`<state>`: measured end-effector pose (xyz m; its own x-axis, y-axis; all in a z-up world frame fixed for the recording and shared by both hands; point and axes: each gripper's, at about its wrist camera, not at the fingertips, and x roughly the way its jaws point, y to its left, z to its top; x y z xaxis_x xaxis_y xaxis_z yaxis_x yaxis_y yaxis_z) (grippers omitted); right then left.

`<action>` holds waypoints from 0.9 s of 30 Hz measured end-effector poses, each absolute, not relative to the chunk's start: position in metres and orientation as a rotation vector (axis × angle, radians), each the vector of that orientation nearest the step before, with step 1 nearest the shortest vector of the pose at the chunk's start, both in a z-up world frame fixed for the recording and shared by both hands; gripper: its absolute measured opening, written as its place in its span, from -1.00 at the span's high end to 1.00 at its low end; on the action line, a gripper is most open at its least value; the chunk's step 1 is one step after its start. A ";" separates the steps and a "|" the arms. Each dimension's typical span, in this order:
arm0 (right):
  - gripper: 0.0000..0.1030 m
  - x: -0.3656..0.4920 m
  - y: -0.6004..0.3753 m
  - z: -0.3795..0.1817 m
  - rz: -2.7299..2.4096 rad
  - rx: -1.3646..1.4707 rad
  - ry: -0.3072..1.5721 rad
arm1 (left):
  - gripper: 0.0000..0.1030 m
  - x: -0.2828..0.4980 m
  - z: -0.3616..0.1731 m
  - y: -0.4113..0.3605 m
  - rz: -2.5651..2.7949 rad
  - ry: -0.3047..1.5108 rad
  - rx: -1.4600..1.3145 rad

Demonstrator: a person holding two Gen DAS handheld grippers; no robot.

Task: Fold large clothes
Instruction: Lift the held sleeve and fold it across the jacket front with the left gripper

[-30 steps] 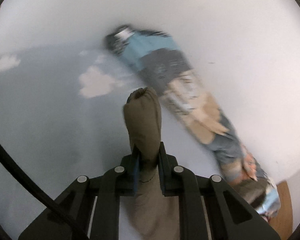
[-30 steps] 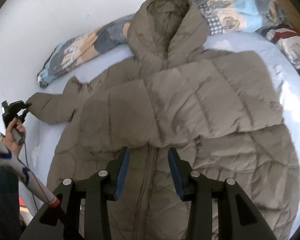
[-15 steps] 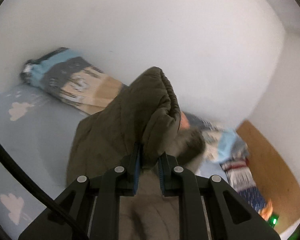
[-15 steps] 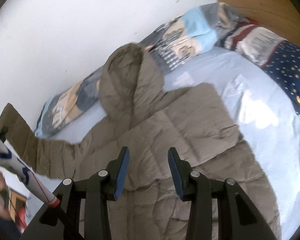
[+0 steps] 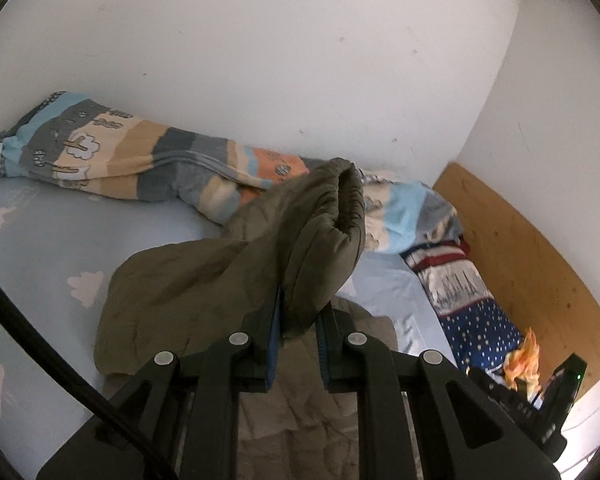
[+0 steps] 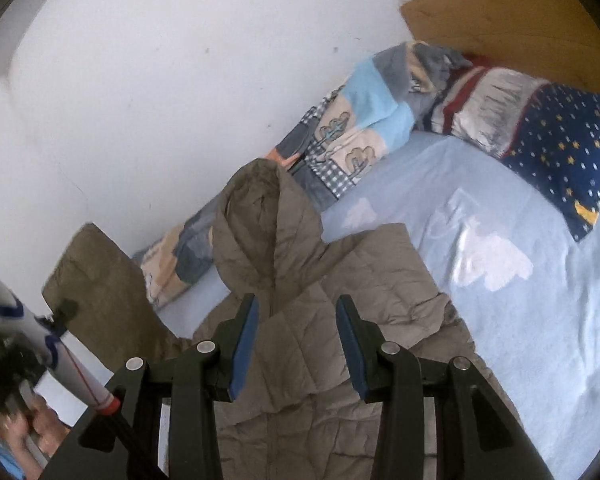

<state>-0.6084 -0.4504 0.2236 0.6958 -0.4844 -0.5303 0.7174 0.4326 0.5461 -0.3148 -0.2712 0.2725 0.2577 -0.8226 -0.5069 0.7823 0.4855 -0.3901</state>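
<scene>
Your left gripper (image 5: 298, 338) pinches the sleeve cuff (image 5: 340, 204), lifted to fold across the jacket (image 6: 320, 360) mid-bed (image 6: 540, 340); right gripper (image 6: 296, 344) half-open, empty.

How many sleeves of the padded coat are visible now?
2. One sleeve is lifted, pinched in the left tongs. The other sleeve lies folded across the coat's chest on the bed. None seems hidden.

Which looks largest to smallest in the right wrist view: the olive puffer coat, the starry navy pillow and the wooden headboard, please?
1. olive puffer coat, clearly largest, though nearest the camera.
2. starry navy pillow and wooden headboard look alike; the headboard is cut off, so unranked.
</scene>
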 end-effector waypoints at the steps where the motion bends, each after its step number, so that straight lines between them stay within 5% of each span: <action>1: 0.15 -0.612 -0.454 0.223 -0.764 0.848 0.308 | 0.71 -0.322 0.271 -0.277 -1.095 0.735 -0.054; 11: 0.15 -0.637 -0.466 0.224 -0.788 0.897 0.285 | 0.71 -0.390 0.231 -0.342 -1.130 0.775 0.084; 24: 0.15 -0.649 -0.481 0.214 -0.769 0.970 0.310 | 0.71 -0.440 0.108 -0.406 -1.085 0.902 0.300; 27: 0.15 -0.648 -0.481 0.212 -0.764 0.978 0.316 | 0.28 -0.447 0.089 -0.413 -1.081 0.937 0.370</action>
